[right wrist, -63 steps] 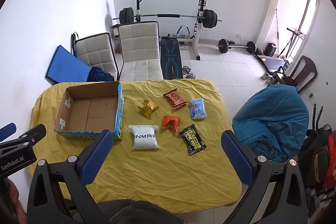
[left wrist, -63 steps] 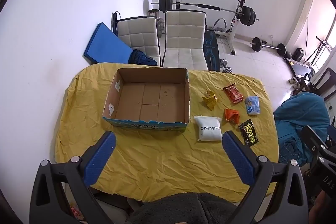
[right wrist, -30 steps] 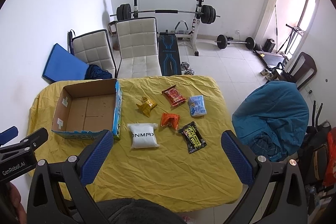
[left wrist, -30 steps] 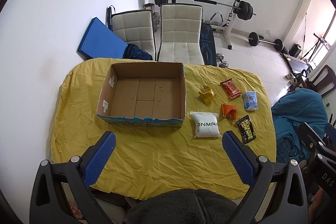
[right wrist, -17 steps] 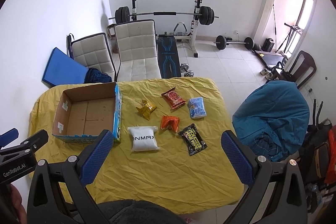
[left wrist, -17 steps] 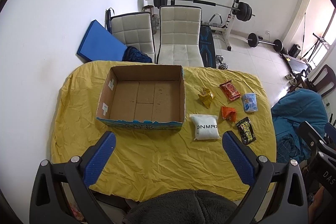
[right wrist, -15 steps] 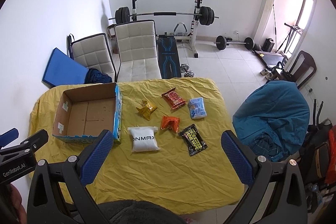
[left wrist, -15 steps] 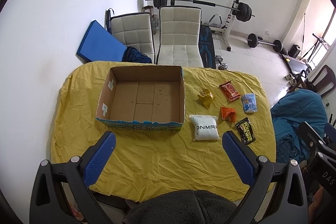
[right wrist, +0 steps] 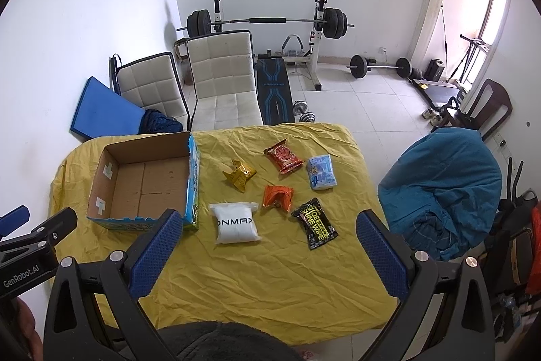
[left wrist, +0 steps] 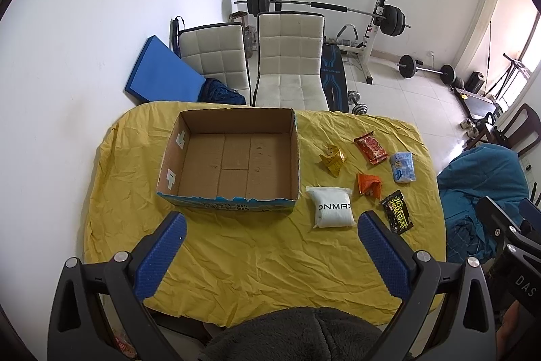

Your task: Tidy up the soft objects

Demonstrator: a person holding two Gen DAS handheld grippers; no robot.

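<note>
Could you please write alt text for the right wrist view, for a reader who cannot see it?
An open right gripper hovers above a table with a yellow cloth, where six soft packets lie beside an empty cardboard box, nearest a white pouch and a black wipes packet. Beyond stand two white chairs and a weight bench.
</note>
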